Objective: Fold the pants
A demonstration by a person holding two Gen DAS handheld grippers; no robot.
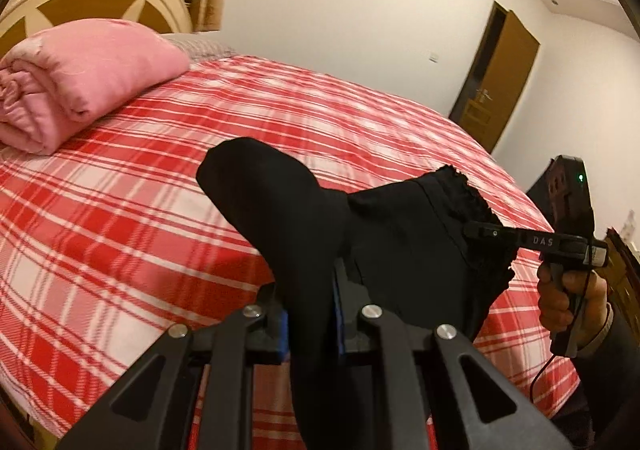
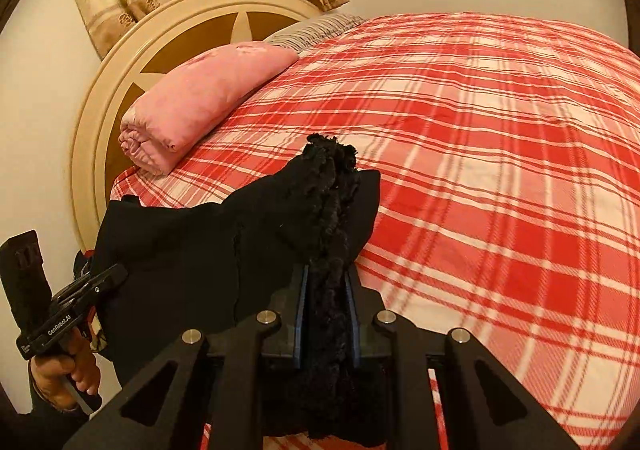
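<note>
The black pants (image 1: pixel 400 234) hang in the air above the red plaid bed (image 1: pixel 140 210), stretched between both grippers. My left gripper (image 1: pixel 310 314) is shut on a smooth fold of the pants, which drapes over its fingers. My right gripper (image 2: pixel 326 306) is shut on the gathered, frilly waistband (image 2: pixel 328 210). In the left wrist view the right gripper (image 1: pixel 480 230) pinches the waistband at the right. In the right wrist view the left gripper (image 2: pixel 108 278) holds the pants (image 2: pixel 192 250) at the far left.
A rolled pink quilt (image 1: pixel 80 78) lies at the head of the bed by the round cream headboard (image 2: pixel 120 90). A striped pillow (image 2: pixel 316 30) lies beyond it. Curtains hang behind. A brown door (image 1: pixel 496 78) stands in the far wall.
</note>
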